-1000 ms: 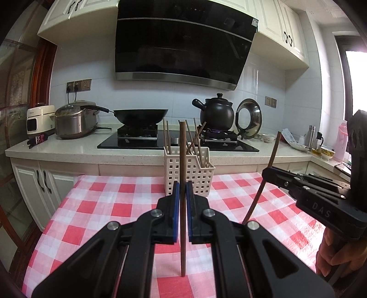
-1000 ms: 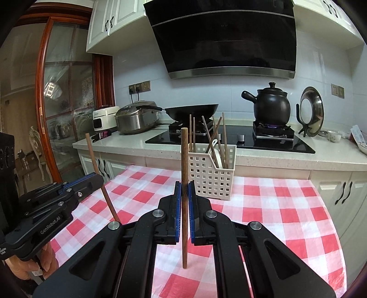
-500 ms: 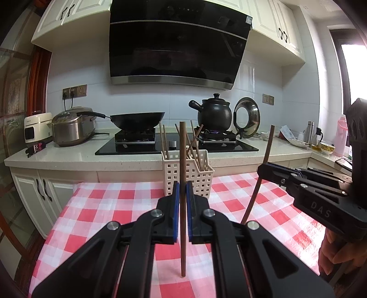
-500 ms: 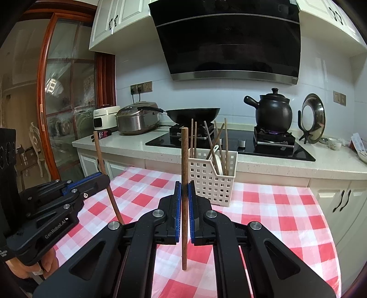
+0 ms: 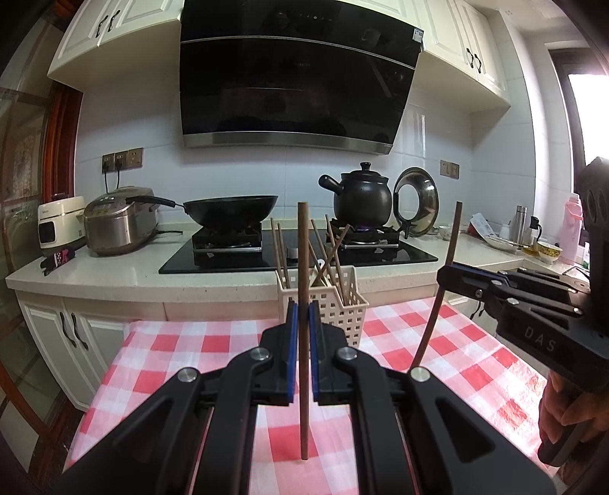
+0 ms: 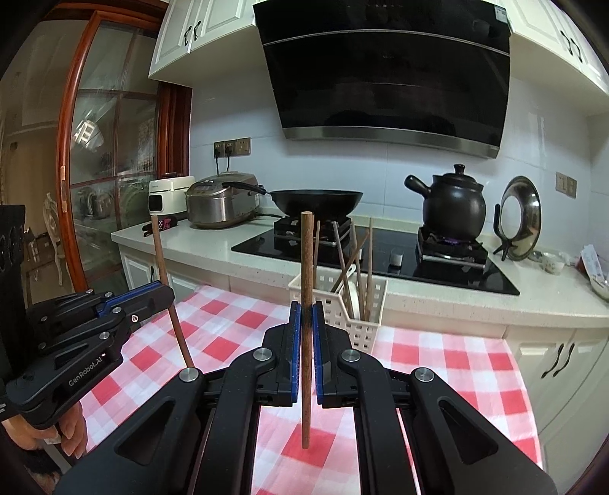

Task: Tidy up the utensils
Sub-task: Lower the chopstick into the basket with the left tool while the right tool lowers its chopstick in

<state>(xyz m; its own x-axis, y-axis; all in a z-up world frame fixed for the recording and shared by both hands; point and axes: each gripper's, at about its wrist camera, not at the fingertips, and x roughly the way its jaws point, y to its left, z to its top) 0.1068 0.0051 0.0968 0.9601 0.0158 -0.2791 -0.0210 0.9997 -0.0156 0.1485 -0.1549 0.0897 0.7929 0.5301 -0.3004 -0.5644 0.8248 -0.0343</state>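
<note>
Home kitchen, range hood (image 5: 297, 87), wok (image 5: 232, 207) on gas hob, rice cooker (image 5: 118, 219), white cabinets (image 5: 110, 30)

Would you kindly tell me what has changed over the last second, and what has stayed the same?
Both tools have lifted a little and moved toward the white basket, which now sits lower and nearer in both views. Nothing was picked up or released. The left tool stays shut on its upright chopstick, the right tool on its own chopstick, and the chopsticks already in the basket have not shifted.

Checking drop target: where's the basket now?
The basket sits centre in both wrist views, on the checked cloth at its far edge, against the counter below the hob.
</note>
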